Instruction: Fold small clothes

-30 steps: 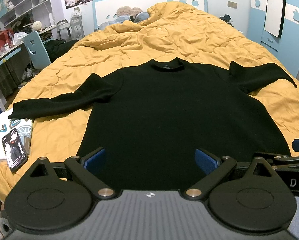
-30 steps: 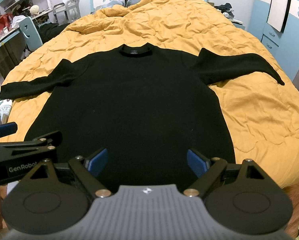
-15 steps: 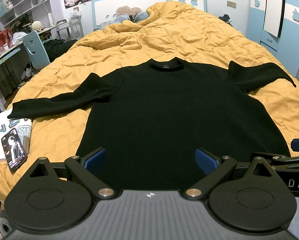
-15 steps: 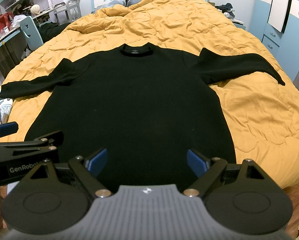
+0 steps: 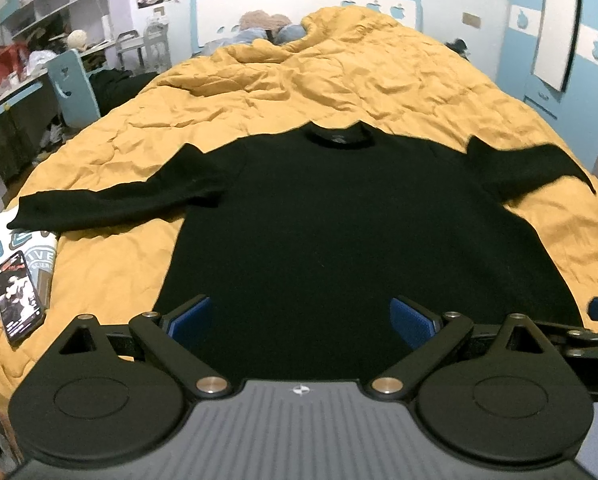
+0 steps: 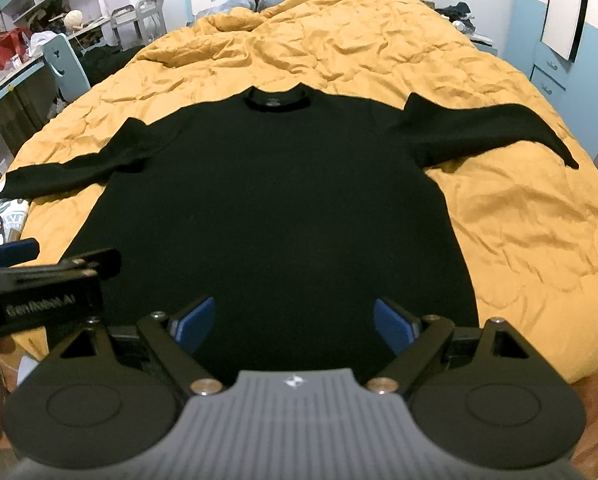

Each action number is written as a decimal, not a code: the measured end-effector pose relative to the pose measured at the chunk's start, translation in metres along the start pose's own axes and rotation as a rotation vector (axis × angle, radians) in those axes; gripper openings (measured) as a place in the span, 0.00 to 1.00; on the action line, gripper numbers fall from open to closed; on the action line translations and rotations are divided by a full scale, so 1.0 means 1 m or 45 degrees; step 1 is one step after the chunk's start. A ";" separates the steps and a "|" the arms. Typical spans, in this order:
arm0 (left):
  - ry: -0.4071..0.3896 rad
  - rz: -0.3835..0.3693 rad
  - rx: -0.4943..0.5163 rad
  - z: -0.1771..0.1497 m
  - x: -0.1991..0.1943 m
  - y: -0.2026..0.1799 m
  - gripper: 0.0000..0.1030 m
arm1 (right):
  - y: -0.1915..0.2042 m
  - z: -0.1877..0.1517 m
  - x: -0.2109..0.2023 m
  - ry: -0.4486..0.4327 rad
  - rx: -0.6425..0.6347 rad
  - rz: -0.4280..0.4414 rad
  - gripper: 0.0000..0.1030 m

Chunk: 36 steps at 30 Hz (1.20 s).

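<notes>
A black long-sleeved sweater (image 5: 339, 220) (image 6: 275, 200) lies flat and face up on the yellow quilt (image 5: 299, 80) (image 6: 519, 220), collar away from me and both sleeves spread out sideways. My left gripper (image 5: 301, 316) hovers open over the sweater's hem, nothing between its blue pads. My right gripper (image 6: 295, 320) is likewise open above the hem, a little to the right of the left one. Each gripper shows at the edge of the other's view.
A phone (image 5: 17, 298) lies on white printed clothing (image 5: 3, 248) at the bed's left edge. A desk, a blue chair (image 5: 73, 88) and shelves stand to the left. A blue wardrobe (image 6: 571, 40) stands to the right. A headboard (image 5: 307, 12) is at the back.
Both grippers have drifted slightly; the views shifted a little and the sweater looks a bit lower and closer. Nothing was grasped and the sweater has not moved.
</notes>
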<state>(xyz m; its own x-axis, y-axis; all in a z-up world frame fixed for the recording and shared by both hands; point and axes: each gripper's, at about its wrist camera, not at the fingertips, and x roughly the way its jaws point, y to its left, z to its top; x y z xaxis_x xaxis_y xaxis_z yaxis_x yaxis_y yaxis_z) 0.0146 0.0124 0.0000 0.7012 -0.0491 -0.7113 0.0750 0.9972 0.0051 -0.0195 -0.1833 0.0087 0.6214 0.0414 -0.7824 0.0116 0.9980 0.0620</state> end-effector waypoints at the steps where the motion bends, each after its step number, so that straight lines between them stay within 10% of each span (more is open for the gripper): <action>1: -0.007 0.001 -0.017 0.003 0.003 0.004 1.00 | -0.003 0.002 0.001 -0.028 0.002 0.003 0.80; 13: -0.146 0.012 -0.345 0.046 0.052 0.108 1.00 | -0.045 0.044 0.038 -0.363 -0.003 0.022 0.80; 36: -0.094 0.301 -1.333 0.052 0.154 0.448 1.00 | -0.050 0.116 0.181 -0.267 0.026 0.168 0.80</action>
<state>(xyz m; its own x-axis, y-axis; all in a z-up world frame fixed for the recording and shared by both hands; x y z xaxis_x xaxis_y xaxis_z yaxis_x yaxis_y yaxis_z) 0.1926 0.4481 -0.0706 0.6620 0.1830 -0.7269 -0.6881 0.5329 -0.4925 0.1829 -0.2317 -0.0644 0.7677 0.1582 -0.6210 -0.0657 0.9834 0.1693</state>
